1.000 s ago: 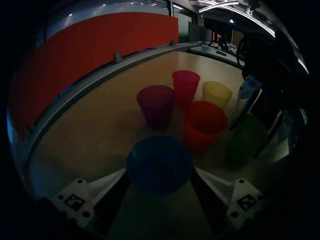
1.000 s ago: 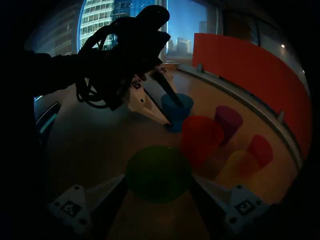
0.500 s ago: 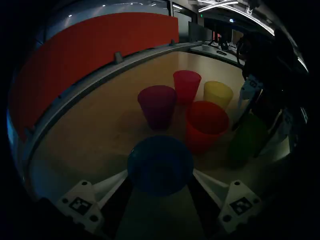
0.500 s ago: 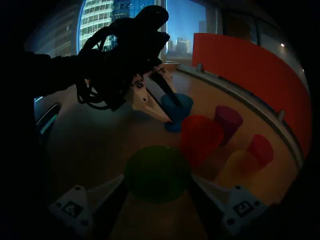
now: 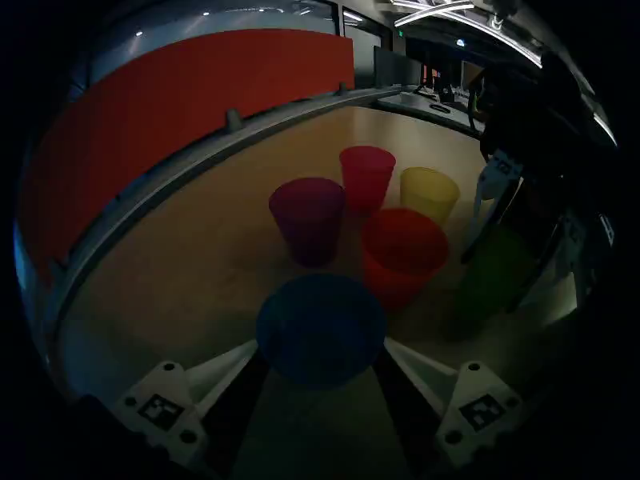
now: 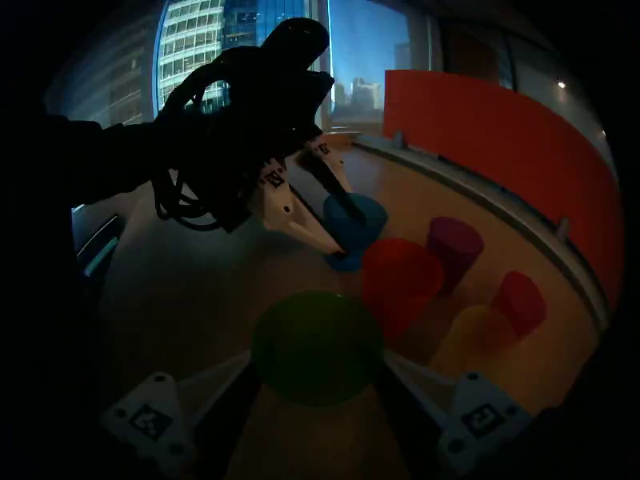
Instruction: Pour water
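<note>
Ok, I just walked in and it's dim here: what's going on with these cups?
A person holds a gripper in each hand. The left gripper has its fingers on both sides of a blue plastic cup; the right gripper holds a green plastic cup the same way. An orange-red plastic cup, a purple cup, a pink cup and a yellow cup stand upright on the wooden table. No pouring is visible yet.

Looking like an open-plan office, high up. Facing city towers point(image 6: 192, 40) through tall windows point(image 6: 360, 56). Looking across a long wooden desk point(image 5: 208, 248) backed by a red divider point(image 5: 176, 96), under ceiling strip lights point(image 5: 428, 6), with dark monitors point(image 5: 392, 68) on desks beyond.
</note>
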